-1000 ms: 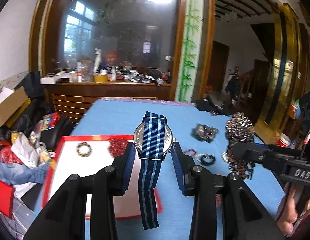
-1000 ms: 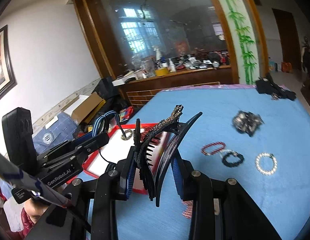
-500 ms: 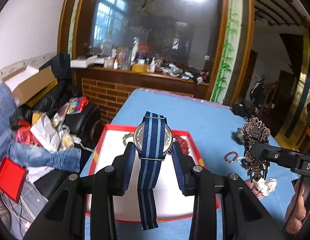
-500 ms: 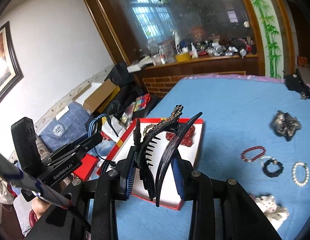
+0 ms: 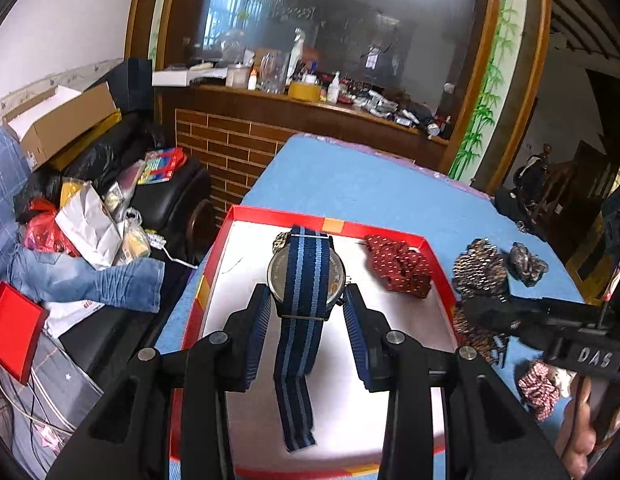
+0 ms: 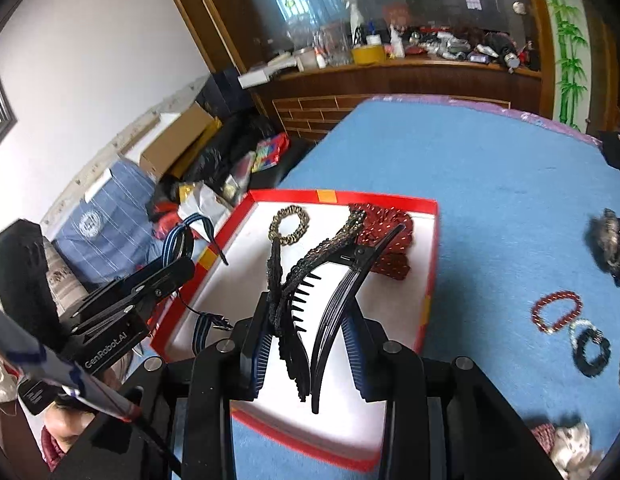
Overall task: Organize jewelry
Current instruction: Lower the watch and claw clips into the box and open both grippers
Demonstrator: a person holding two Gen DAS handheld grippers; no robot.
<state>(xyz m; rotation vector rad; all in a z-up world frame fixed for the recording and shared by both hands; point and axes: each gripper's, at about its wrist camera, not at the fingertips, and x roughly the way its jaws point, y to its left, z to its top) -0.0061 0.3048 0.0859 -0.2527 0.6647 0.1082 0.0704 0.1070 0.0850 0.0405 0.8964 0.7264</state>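
Blue table [image 5: 369, 184], red-rimmed tray [image 5: 393, 236] mid-frame, left gripper [image 5: 306, 316] pinching striped watch [image 5: 306, 280], right gripper [image 6: 306, 344] clamping black hair clip [image 6: 333, 280] above it.

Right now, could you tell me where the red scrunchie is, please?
The red scrunchie lies inside the red tray, at its far right corner in both wrist views, just right of the watch in the left gripper.
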